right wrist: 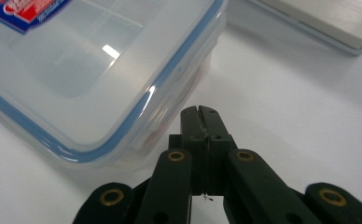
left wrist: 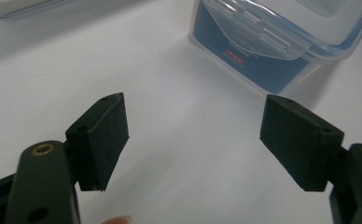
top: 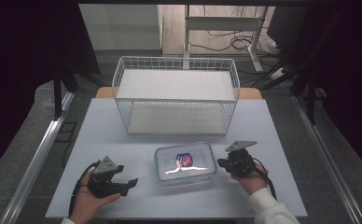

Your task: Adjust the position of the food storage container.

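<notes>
A clear plastic food box (top: 185,163) with a blue-sealed snap lid and a red and blue label lies flat on the white table (top: 105,133), front of centre. My left gripper (top: 128,175) rests on the table to the left of the box, a short way off, with its jaws wide open and nothing between them. In the left gripper view the left gripper (left wrist: 194,122) faces the box (left wrist: 281,42) and its side latch. My right gripper (top: 220,162) is shut at the box's right side. In the right gripper view the right gripper (right wrist: 200,112) has its tips right beside the lid's rim (right wrist: 137,105), holding nothing.
A white wire basket shelf (top: 176,60) with two solid tiers stands behind the box, at the back of the table. Its lower edge (right wrist: 328,25) lies close beyond the right gripper. Beyond the table are a desk frame and cables (top: 235,42) on the floor.
</notes>
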A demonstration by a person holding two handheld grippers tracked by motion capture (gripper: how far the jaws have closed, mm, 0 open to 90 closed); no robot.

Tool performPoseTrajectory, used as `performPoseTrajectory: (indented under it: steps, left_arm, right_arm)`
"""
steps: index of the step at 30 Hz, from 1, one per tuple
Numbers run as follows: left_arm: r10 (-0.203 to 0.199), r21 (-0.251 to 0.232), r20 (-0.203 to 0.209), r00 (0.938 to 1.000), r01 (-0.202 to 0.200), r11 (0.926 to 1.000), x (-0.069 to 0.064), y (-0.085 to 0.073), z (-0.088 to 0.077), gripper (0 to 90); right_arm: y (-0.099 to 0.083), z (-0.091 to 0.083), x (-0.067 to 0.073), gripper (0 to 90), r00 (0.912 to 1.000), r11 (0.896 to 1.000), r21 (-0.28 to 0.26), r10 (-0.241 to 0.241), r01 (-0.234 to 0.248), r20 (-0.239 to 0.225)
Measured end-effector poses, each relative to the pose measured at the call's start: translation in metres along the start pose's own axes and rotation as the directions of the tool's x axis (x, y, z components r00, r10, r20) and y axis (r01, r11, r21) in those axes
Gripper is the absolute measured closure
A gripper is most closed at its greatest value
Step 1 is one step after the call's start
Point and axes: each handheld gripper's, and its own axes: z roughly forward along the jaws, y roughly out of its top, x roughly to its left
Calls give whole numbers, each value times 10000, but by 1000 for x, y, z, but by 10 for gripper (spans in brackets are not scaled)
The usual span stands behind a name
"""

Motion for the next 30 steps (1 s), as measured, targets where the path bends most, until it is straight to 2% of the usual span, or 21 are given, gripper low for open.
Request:
performPoseTrajectory:
  steps: [7, 8, 14, 21, 24, 30]
  left_arm:
    - [164, -190, 2, 9999, -164, 9997, -4, 1, -2, 236]
    - [152, -171, -6, 9999, -153, 9997, -3, 1, -1, 235]
    - [21, -188, 6, 10000, -21, 9998, -1, 1, -2, 235]
    - [-108, -209, 71, 9999, 110, 9997, 1, 0, -2, 235]
    - [-109, -367, 44, 9999, 111, 9993, 0, 1, -4, 237]
    - [-130, -502, 40, 9999, 132, 9987, 0, 1, -5, 238]
  right_arm:
    - [-1, 4, 4, 892, 9997, 9999, 74, -112, 114, -210]
    - [-1, 5, 6, 892, 9995, 9995, 142, -272, 274, -144]
    - [-2, 5, 8, 892, 9995, 9995, 213, -207, 212, -251]
    - [0, 9, 21, 892, 9974, 9987, 208, -458, 471, -552]
    - [2, 11, 25, 892, 9962, 9978, 184, -628, 640, -601]
    - [4, 14, 31, 892, 9945, 9975, 128, -689, 701, -794]
